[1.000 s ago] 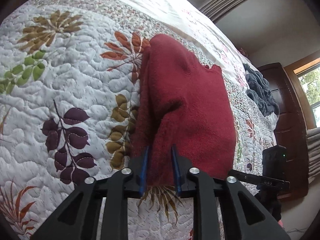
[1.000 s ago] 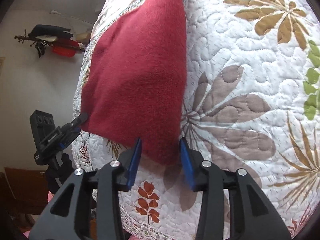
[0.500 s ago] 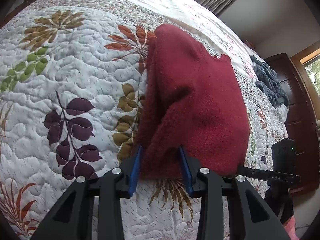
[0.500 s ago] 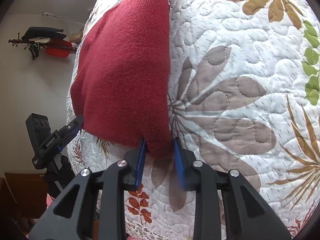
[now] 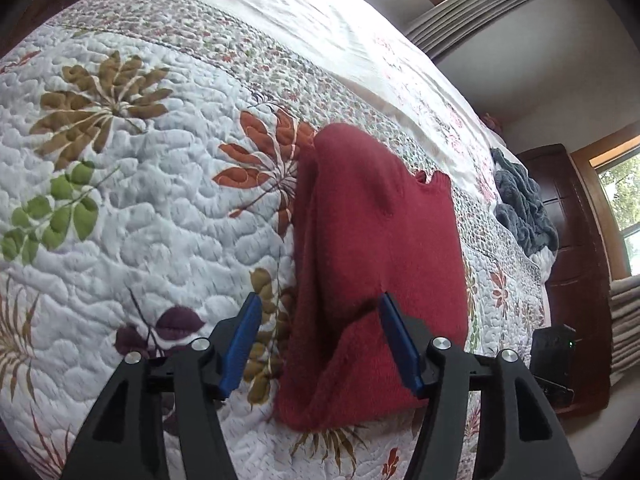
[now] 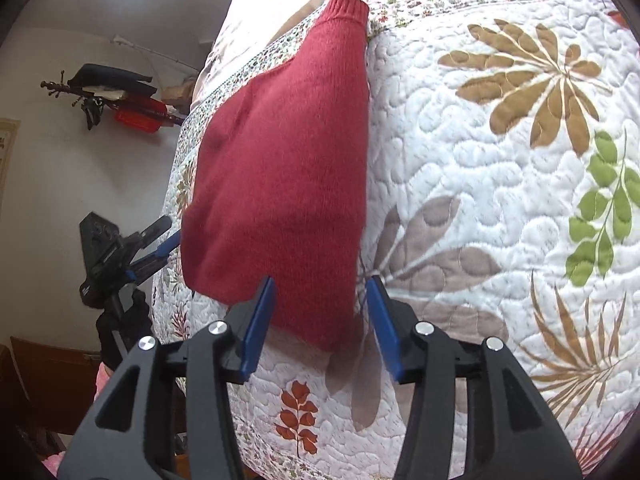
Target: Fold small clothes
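A dark red knitted garment [image 5: 372,264] lies folded lengthwise on the leaf-patterned quilt [image 5: 140,208]. In the left wrist view my left gripper [image 5: 320,340] is open, its blue pads spread wide over the garment's near corner and not gripping it. Seen from the right wrist, the same red garment [image 6: 288,168] stretches away to a ribbed cuff at the top. My right gripper [image 6: 320,320] is open too, straddling the garment's near corner with a gap on both sides. The other gripper [image 6: 120,256] shows at the left past the bed edge.
A grey blanket [image 5: 520,208] is heaped at the far right of the bed, beside a dark wooden dresser [image 5: 576,264]. The bed edge drops off just below both grippers. A wall rack with dark and red items [image 6: 116,100] hangs on the left wall.
Both grippers have opened wide and let go of the red garment's near corners. The garment now rests flat on the quilt. The right gripper had briefly pinched it half a second ago.
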Demonstrator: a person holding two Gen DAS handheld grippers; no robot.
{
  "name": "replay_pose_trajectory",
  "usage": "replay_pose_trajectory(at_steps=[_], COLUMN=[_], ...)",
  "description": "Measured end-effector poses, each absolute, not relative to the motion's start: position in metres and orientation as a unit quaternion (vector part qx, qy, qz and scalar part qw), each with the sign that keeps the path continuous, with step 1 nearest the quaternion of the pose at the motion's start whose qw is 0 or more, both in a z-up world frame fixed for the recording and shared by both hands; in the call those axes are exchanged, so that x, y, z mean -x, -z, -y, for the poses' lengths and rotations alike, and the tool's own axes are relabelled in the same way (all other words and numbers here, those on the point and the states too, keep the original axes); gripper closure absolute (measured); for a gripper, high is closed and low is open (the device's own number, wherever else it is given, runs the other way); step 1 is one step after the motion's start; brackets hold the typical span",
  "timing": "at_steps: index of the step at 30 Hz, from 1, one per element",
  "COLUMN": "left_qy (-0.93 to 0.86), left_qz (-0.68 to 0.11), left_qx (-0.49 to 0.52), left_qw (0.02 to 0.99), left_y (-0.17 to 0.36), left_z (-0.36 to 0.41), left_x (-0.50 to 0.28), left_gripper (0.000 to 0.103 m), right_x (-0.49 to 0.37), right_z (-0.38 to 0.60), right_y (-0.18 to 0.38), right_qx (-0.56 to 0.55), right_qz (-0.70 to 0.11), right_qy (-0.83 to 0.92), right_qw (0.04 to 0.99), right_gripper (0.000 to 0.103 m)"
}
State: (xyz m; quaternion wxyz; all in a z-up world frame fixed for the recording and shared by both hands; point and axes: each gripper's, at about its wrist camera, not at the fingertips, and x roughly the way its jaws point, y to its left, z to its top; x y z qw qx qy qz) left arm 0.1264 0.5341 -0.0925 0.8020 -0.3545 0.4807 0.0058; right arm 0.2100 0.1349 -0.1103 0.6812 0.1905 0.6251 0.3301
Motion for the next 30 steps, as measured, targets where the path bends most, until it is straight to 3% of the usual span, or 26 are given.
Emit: replay_pose_trajectory(at_steps=[11, 21, 26, 28, 30], left_qy=[0.059, 0.129, 0.135, 0.129, 0.125], left_qz=[-0.499, -0.508, -0.517, -0.516, -0.511], left_qx=[0.417, 0.418, 0.395, 0.391, 0.393], left_qw=[0.757, 0.742, 0.748, 0.752, 0.754], left_y=[0.151, 0.165, 0.166, 0.166, 0.167], left_z=[-0.546, -0.524, -0.512, -0.512, -0.51], left_x=[-0.186, -0.227, -0.235, -0.235, -0.234], left_gripper=[0.042, 0.038, 0.038, 0.046, 0.053], right_x=[-0.236, -0.266, -0.291, -0.296, -0.298], right_z=[-0.15, -0.167, -0.183, -0.188, -0.192], right_y=[0.115, 0.13, 0.153, 0.162, 0.164], right_qx=[-0.185, -0.219, -0.243, -0.252, -0.253], right_qz=[-0.628, -0.617, -0.634, -0.639, -0.639], right_qy=[-0.336, -0.341, -0.34, -0.34, -0.341], right_qw=[0.677, 0.674, 0.651, 0.642, 0.641], right_gripper=[0.051, 0.033, 0.031, 0.031, 0.042])
